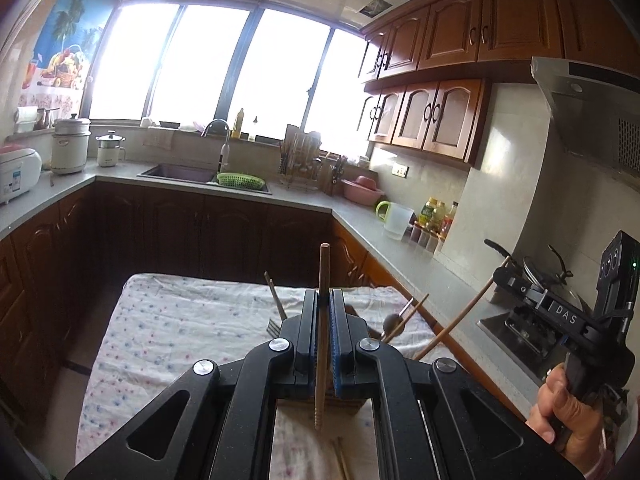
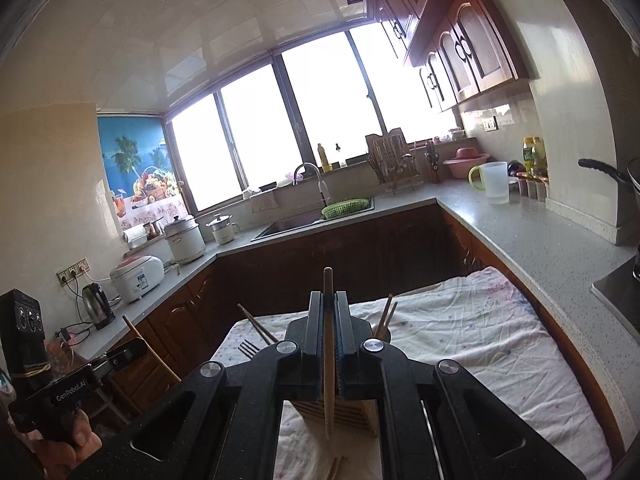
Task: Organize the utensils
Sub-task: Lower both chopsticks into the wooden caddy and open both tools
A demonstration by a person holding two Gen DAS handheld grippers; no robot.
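Note:
My left gripper (image 1: 324,294) is shut on a dark brown chopstick (image 1: 323,268) that stands upright between its blue pads. My right gripper (image 2: 329,296) is shut on a paler chopstick (image 2: 328,280), also upright. Both hang above a wooden utensil holder (image 2: 352,412) on the floral tablecloth (image 2: 460,344). A fork (image 2: 248,348) and more chopsticks (image 2: 386,314) stick out of the holder. The right gripper (image 1: 498,274) also shows at the right of the left wrist view, a hand on its grip and its chopstick (image 1: 460,320) slanting down.
Two loose chopsticks (image 2: 336,466) lie on the cloth just in front of the holder. A grey L-shaped counter (image 1: 360,220) with a sink (image 1: 180,174), green basket (image 1: 240,180) and appliances runs behind the table. A stove with a pan (image 1: 536,276) is at the right.

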